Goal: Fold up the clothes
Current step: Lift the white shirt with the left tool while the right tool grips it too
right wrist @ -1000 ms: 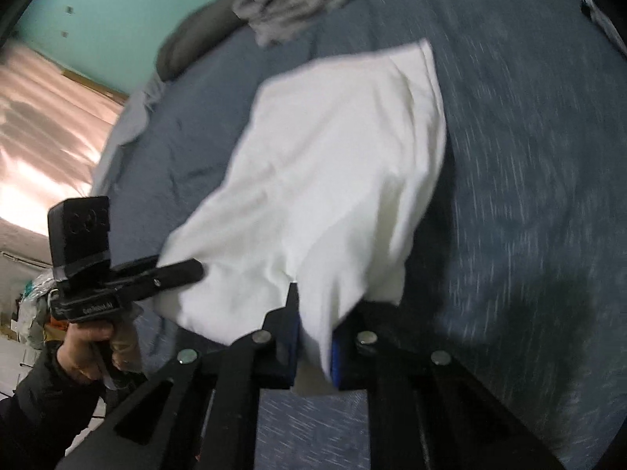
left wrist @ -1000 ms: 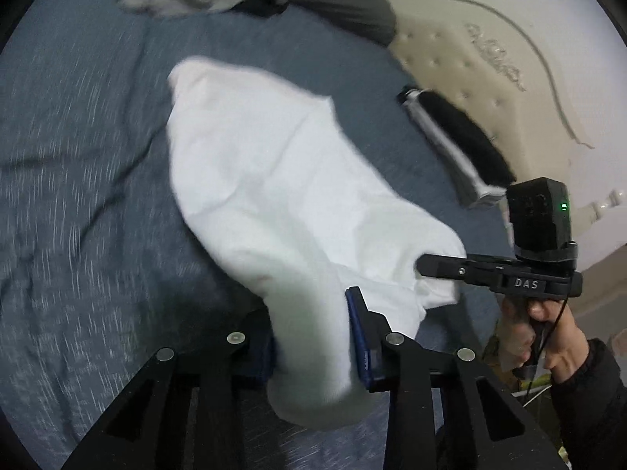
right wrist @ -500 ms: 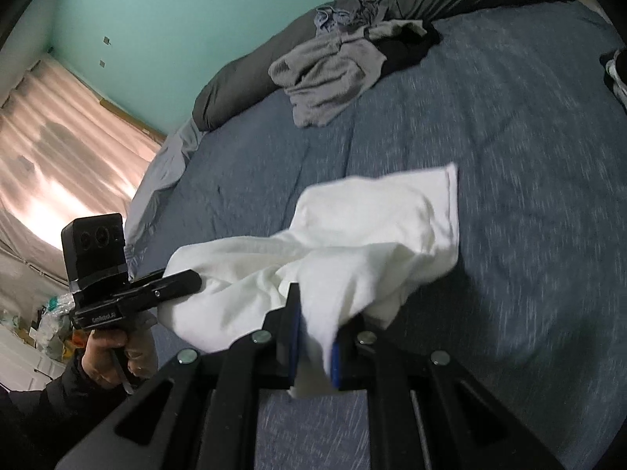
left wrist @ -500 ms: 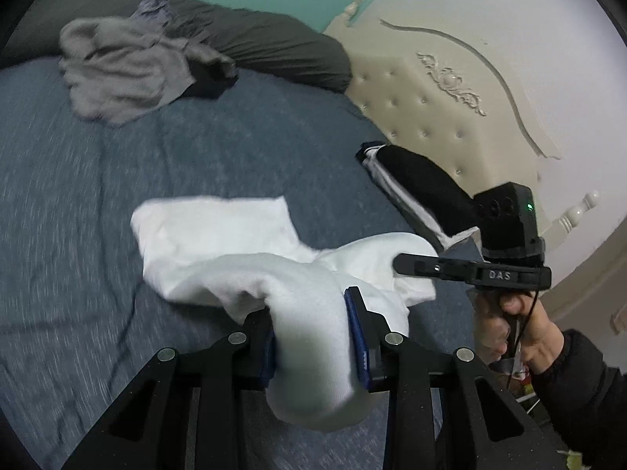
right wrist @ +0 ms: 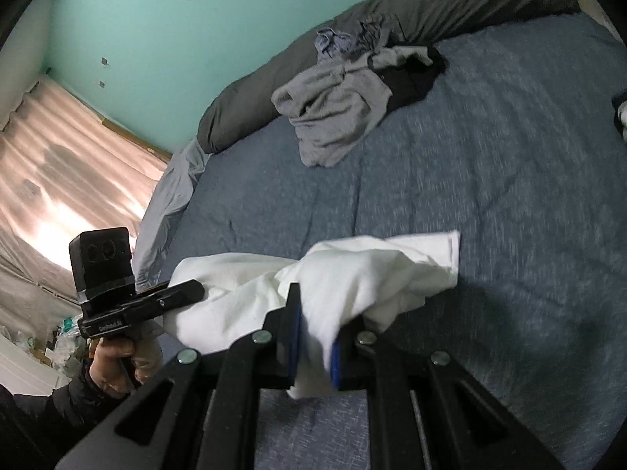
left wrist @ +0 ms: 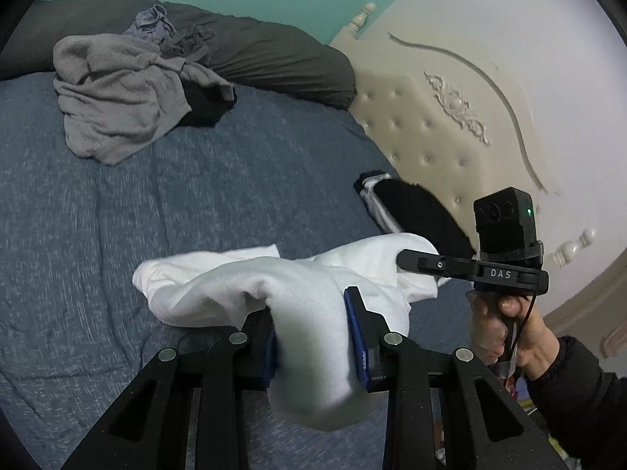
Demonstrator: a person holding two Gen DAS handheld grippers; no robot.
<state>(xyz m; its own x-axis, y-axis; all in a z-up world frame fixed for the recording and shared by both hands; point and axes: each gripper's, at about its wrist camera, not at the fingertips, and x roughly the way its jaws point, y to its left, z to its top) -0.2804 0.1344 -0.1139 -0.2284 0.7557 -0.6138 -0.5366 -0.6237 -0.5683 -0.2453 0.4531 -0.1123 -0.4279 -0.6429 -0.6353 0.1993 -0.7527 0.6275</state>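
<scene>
The left hand-held gripper (left wrist: 313, 325) is grasping a thick bunch of the white garment (left wrist: 274, 286); its blue pads are pressing the cloth from both sides, and a rounded fold is hanging below them. The right hand-held gripper (right wrist: 313, 337) is clamping a thinner fold of the same white garment (right wrist: 352, 274), with a small tail of cloth showing under its nearly closed jaws. The garment is hanging bunched between the two tools above the blue bedspread (left wrist: 117, 215), near the foot edge of the bed. One flat corner is trailing toward the middle of the bed; whether that corner is touching the bedspread is not certain, as the cloth there is blurred.

In the left wrist view the person's right hand (left wrist: 505, 333) is gripping the handle of the other tool, a dark sleeve (left wrist: 568, 391) covering the wrist. In the right wrist view the left hand (right wrist: 117, 364) is doing likewise.

A crumpled grey garment (left wrist: 113, 105) is lying toward the far edge of the bed, partly over a black item (left wrist: 207, 105), against a dark grey pillow (left wrist: 274, 62). A folded black garment with white stripes (left wrist: 407, 203) is lying along the bed edge by the cream tufted headboard (left wrist: 431, 133). A teal wall (right wrist: 176, 39) and a pink curtain (right wrist: 58, 180) are showing beyond.
</scene>
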